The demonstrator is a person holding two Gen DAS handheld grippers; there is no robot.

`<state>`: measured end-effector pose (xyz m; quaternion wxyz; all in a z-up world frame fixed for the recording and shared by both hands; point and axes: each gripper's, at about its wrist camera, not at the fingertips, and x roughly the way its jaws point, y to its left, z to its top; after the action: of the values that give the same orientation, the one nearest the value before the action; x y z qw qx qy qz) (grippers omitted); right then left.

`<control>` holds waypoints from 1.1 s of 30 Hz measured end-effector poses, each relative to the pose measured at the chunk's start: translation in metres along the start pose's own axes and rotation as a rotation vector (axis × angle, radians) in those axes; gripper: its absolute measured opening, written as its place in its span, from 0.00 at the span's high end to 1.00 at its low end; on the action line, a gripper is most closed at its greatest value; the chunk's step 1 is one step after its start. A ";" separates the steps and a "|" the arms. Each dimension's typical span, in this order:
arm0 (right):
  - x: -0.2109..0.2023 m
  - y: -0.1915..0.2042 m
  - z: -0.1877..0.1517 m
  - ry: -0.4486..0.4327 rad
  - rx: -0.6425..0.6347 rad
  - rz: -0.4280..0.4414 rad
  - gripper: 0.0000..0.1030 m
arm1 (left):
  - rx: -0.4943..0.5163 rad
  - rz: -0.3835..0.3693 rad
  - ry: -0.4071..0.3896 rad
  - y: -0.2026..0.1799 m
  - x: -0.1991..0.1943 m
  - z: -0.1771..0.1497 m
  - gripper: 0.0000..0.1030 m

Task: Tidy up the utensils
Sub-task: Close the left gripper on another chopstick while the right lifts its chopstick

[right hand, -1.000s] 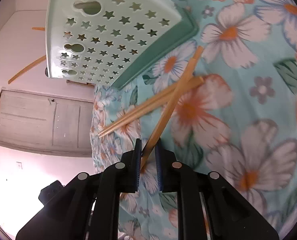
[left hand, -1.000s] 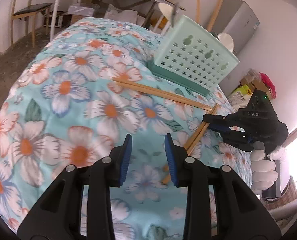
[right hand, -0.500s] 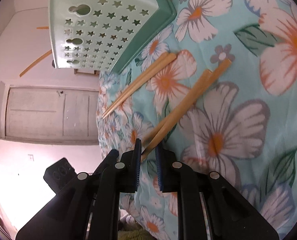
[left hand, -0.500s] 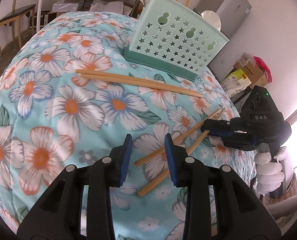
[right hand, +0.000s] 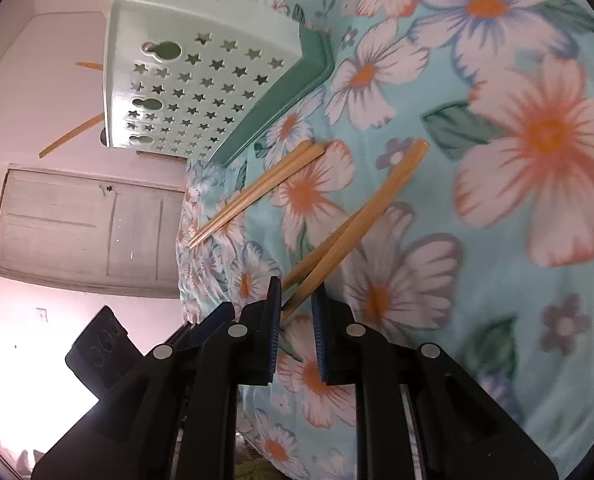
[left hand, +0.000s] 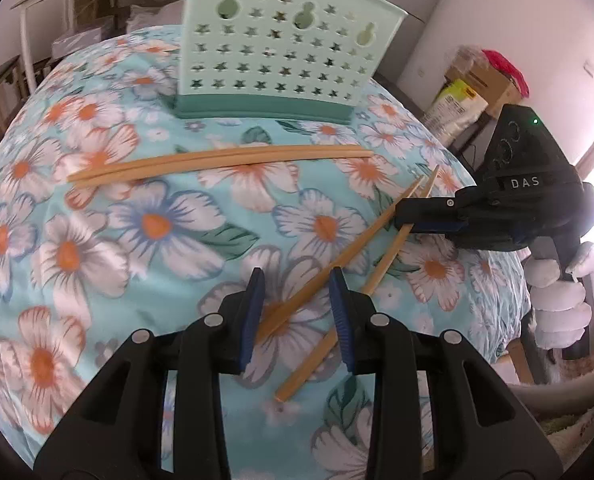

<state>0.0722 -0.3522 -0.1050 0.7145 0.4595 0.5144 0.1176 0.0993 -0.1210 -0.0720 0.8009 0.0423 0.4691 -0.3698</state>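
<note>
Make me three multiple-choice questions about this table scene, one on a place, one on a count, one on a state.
1. Where does the green basket stand?
A. beyond the flat chopstick pair
B. on the floor
C. on a chair

2. How many chopsticks show on the cloth?
A. two
B. four
C. six

3. What does the right hand-held gripper do?
A. hangs open over bare cloth
B. grips the basket
C. grips the crossed chopsticks

Answers:
1 A, the basket stands on the far cloth.
2 B, two pairs show.
3 C, the sticks run between its closed pads.

Floral tablecloth (left hand: 157, 224) — panelled door (right hand: 81, 220), perhaps cardboard boxes (left hand: 485, 80) — beyond.
</note>
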 end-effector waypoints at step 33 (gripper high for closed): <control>-0.029 0.039 -0.008 -0.172 -0.217 -0.174 0.85 | -0.209 0.086 -0.037 0.031 -0.055 -0.036 0.94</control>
<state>0.0647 -0.3450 -0.0573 0.8089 0.3415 0.4734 0.0704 0.0773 -0.0529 -0.0582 0.8246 -0.0280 0.4879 -0.2848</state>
